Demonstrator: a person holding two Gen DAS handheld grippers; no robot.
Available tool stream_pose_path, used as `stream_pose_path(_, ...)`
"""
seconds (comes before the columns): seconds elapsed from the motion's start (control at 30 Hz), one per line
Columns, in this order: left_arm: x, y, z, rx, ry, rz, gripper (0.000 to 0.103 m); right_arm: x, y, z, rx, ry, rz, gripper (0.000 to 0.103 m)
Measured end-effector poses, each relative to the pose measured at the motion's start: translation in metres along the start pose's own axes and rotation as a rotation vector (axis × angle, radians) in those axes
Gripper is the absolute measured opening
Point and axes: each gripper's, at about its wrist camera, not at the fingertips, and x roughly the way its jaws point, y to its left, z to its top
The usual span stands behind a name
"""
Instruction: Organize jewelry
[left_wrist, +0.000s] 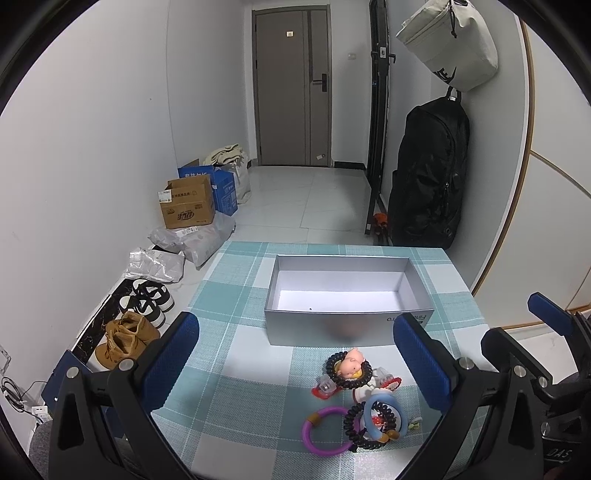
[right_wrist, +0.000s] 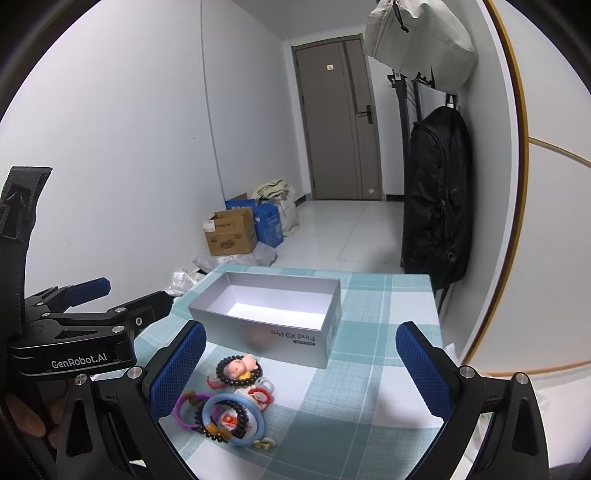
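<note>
1. Between the blue pads of our left hand-held gripper (left_wrist: 295, 363) we see open air: its jaws are spread wide and carry nothing, hovering above the counter (left_wrist: 236, 369).
2. Our right hand-held gripper (right_wrist: 301, 369) is likewise spread apart and empty, and in its own view the other tool shows at the left of the frame, a hand (right_wrist: 26, 421) wrapped around its grip.
3. Low and right of centre in the left wrist view lies the jewelry heap (left_wrist: 356, 400), resting on the checked cloth just inside the right-hand pad and nearer the camera than the pad tips.
4. In the right wrist view the same heap sits low and left of centre, just beside the left-hand pad, so it lies between the two tools; we judge neither plainly nearer.
5. We can pick out a black bead bracelet (left_wrist: 349, 369) ringed around a small pink doll (left_wrist: 351, 363), a purple ring (left_wrist: 325, 430) lying flat toward the bottom of the frame, and a blue ring (left_wrist: 386, 415) overlapping a second dark bead loop.
6. The heap's long axis runs from the bottom of the frame upward, toward the box.
7. Above the heap stands the open silver box (left_wrist: 343, 328), its long side across the frame and its near wall just beyond the doll; its floor looks bare, so we judge the sorting not yet begun.
</note>
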Motion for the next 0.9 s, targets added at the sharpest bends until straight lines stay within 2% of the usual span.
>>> stream_pose_path(0.9, 0.0070, 0.0013, -0.0021, -0.008, 0.023, -0.004, 0.102, 0.0003, -0.0005, 0.0006, 0.002, 0.004, 0.002, 0.103)
